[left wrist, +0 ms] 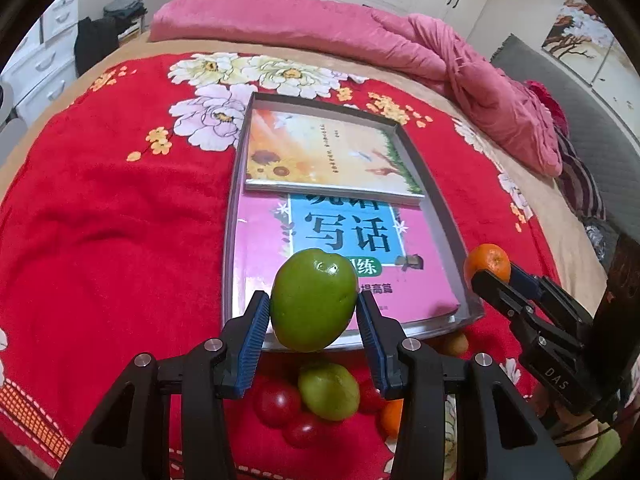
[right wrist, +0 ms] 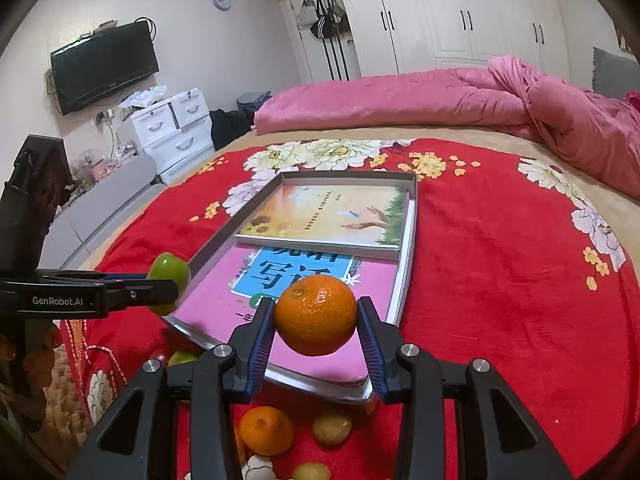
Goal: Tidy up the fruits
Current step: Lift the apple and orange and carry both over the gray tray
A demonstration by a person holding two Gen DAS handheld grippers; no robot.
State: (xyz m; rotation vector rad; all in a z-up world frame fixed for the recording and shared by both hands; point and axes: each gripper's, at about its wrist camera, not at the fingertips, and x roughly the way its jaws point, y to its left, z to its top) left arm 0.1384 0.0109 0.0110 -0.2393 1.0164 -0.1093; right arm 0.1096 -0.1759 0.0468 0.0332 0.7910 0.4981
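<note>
From the left wrist camera, the left gripper (left wrist: 314, 312) clamps a green fruit (left wrist: 314, 300) between its blue pads, lifted over the near edge of a grey tray (left wrist: 234, 216). The tray lies on a red floral blanket (left wrist: 112, 220) and carries two books: a pink book (left wrist: 264, 248) at the near end and a sunflower book (left wrist: 320, 152) at the far end, toward twelve o'clock. At three o'clock from the green fruit, the right gripper (left wrist: 490, 272) reaches in, closed around a mandarin (left wrist: 486, 260). Toward six o'clock, under the jaws, loose fruit sits on the blanket: a second green fruit (left wrist: 329, 391), two red tomatoes (left wrist: 277, 402) and part of an orange one (left wrist: 392, 416).

From the right wrist camera, the right gripper (right wrist: 316, 316) holds the mandarin (right wrist: 316, 314) tight, above the tray's (right wrist: 410, 240) near right corner. At nine o'clock, the left gripper (right wrist: 170, 290) grips the green fruit (right wrist: 168, 272) just outside the tray's left rim. At six o'clock another mandarin (right wrist: 266, 430) and a small yellowish fruit (right wrist: 332, 426) rest on the blanket (right wrist: 500, 280). A pink quilt (right wrist: 440, 96) is bunched up at twelve o'clock.
</note>
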